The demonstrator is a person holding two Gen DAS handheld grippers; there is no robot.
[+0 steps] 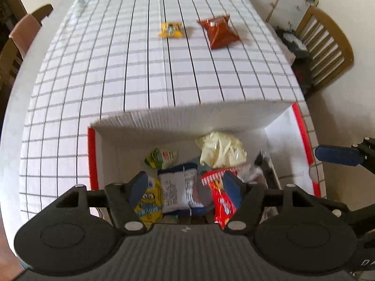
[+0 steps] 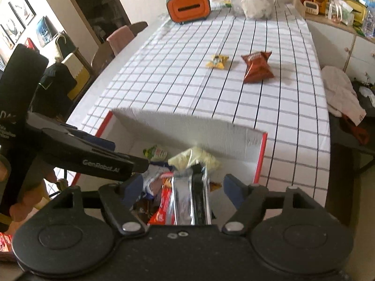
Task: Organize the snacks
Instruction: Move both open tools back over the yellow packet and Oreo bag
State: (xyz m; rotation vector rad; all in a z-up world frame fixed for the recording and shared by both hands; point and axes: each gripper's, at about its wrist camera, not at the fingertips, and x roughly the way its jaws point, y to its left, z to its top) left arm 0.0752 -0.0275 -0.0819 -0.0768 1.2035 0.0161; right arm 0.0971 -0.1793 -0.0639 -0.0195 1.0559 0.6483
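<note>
A white box with red edges (image 1: pixel 187 117) (image 2: pixel 178 121) sits at the near end of the table and holds several snack packs. My left gripper (image 1: pixel 185 185) is open above the box, over a white and blue pack (image 1: pixel 178 189) and a red pack (image 1: pixel 220 199). My right gripper (image 2: pixel 182 187) is open above the box, over a silver and black pack (image 2: pixel 189 201). A pale yellow bag (image 1: pixel 220 149) (image 2: pixel 194 158) lies at the box's far side. A small yellow pack (image 1: pixel 170 30) (image 2: pixel 216 61) and a brown chip bag (image 1: pixel 219 31) (image 2: pixel 256 66) lie on the tablecloth further away.
The checked tablecloth (image 1: pixel 140 70) covers the long table. An orange container (image 2: pixel 188 7) and a plastic bag (image 2: pixel 253 0) stand at the far end. Wooden chairs (image 1: pixel 325 44) stand at both sides. A cabinet with jars (image 2: pixel 332 2) is at the far right.
</note>
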